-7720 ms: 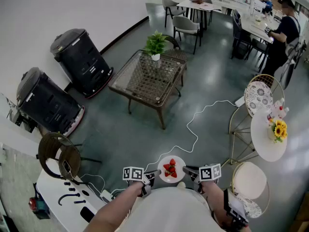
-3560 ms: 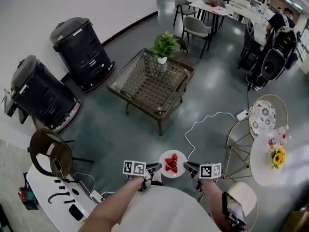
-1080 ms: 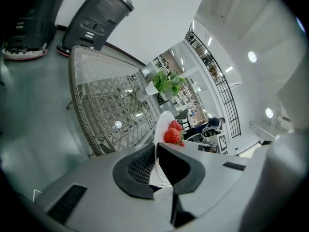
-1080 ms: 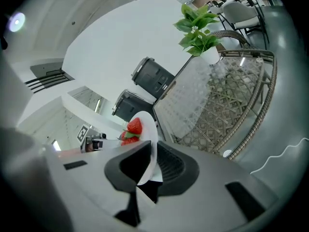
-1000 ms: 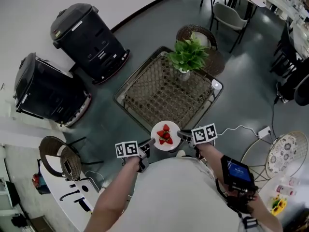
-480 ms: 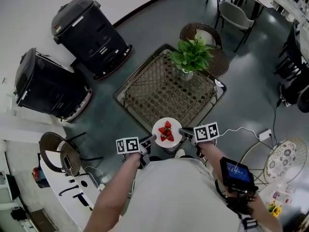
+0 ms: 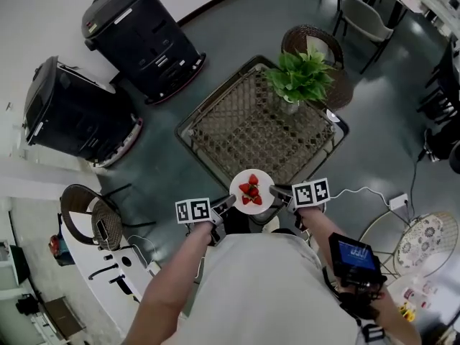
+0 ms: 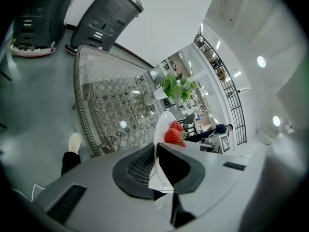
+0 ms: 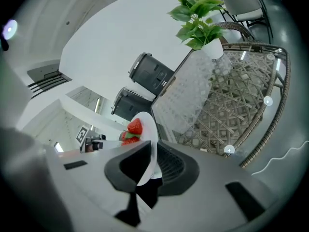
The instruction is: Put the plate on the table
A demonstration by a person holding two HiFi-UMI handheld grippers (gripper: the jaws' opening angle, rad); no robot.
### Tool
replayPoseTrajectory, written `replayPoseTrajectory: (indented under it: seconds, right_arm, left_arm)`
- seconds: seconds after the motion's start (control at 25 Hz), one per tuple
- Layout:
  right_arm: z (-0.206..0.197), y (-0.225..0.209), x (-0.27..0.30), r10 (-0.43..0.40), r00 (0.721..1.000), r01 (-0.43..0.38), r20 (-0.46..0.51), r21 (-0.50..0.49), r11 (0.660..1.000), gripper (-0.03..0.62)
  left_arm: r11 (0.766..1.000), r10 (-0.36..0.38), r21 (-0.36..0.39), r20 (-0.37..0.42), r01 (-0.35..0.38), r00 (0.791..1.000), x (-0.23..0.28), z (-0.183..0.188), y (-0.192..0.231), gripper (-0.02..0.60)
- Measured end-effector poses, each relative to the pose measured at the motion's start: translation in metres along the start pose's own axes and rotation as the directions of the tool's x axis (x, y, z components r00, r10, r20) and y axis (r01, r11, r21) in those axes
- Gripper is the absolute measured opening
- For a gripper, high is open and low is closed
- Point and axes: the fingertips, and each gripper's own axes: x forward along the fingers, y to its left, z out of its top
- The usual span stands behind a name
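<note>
Plate [image 7: 251, 192], white, carrying strawberries [image 7: 249, 190]: held level between both grippers, about over the near edge of the glass-topped table [image 7: 253, 129] ahead. Left gripper [image 7: 226, 206] and right gripper [image 7: 277, 190] each pinch an opposite rim, jaws closed to rim thickness. Likely best handling: advance both together, keep level, lower flat, release once seated.

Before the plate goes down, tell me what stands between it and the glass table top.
Nothing visible does. The plate, gripped at its rim by the left gripper and right gripper, hangs at the table's near edge; the top there is bare. The potted plant stands at the far corner.
</note>
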Motion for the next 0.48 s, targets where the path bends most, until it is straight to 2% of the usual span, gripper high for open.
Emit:
replayPoseTrajectory:
  seconds: [0.2,0.48]
  right_arm:
    - [0.005,-0.003,0.017,-0.034,0.999,0.033,0.025,0.034,0.999,0.021]
    - [0.012,-0.009,0.029,-0.092,0.987,0.075,0.133,0.128,0.989,0.021]
  left_arm:
    - [1.000,-0.003,0.002,-0.048,0.003,0.999,0.004,0.016,0.020,0.023]
    - [0.998,-0.030,0.043,-0.185,0.039,0.982,0.014,0.043,0.032,0.023]
